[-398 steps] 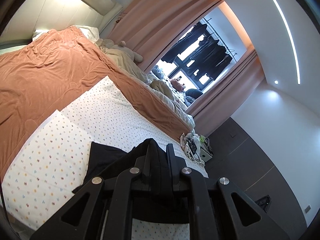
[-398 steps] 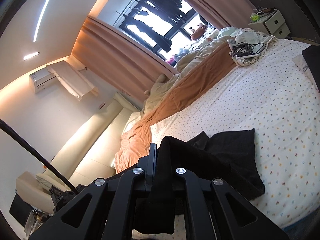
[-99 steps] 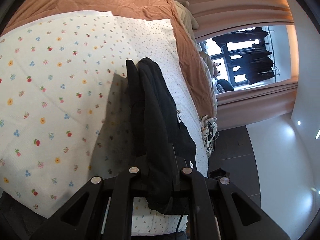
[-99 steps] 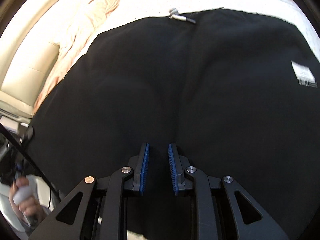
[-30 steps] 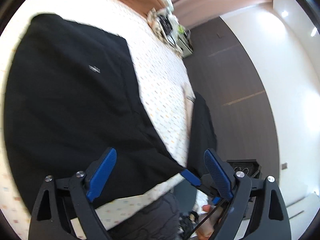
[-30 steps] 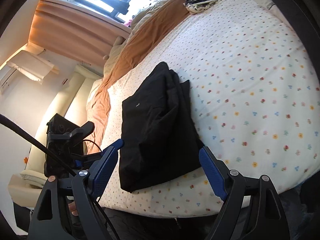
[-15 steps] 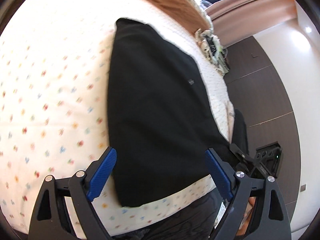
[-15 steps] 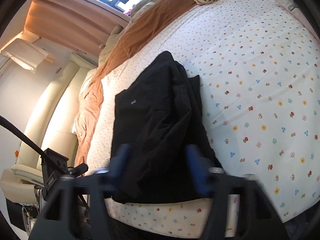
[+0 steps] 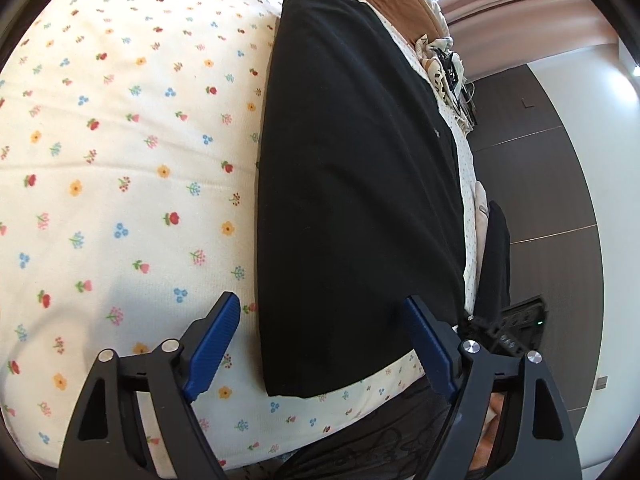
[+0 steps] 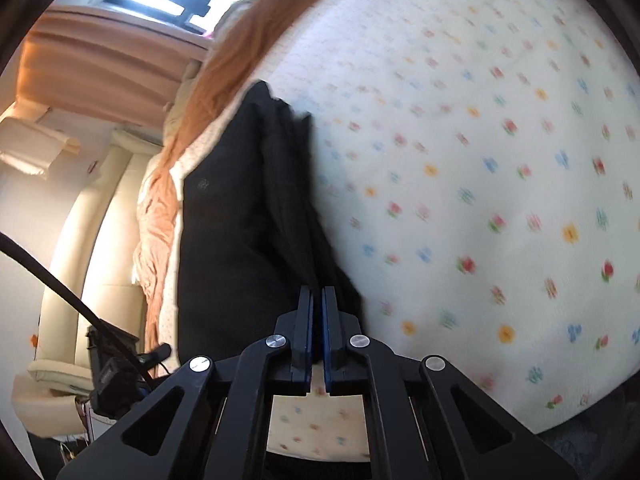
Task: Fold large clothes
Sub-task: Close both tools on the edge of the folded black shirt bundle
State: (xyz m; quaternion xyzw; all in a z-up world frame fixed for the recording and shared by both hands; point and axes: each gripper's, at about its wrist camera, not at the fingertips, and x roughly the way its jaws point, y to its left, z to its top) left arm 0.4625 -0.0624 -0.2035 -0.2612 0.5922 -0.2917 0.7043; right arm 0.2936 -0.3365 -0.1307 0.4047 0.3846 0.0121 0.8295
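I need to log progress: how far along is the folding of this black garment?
Done: black garment lies in a long folded strip on the floral sheet. In hand: right tongs shut at its near corner; left tongs open. Left: probably another fold.

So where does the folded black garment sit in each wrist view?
Left wrist: the black garment fills the centre, running from the top down between the open left tool fingers.
Right wrist: it lies left of centre, its near corner pinched in the shut right tool.
Shared landmark: the flower-print sheet beneath it.
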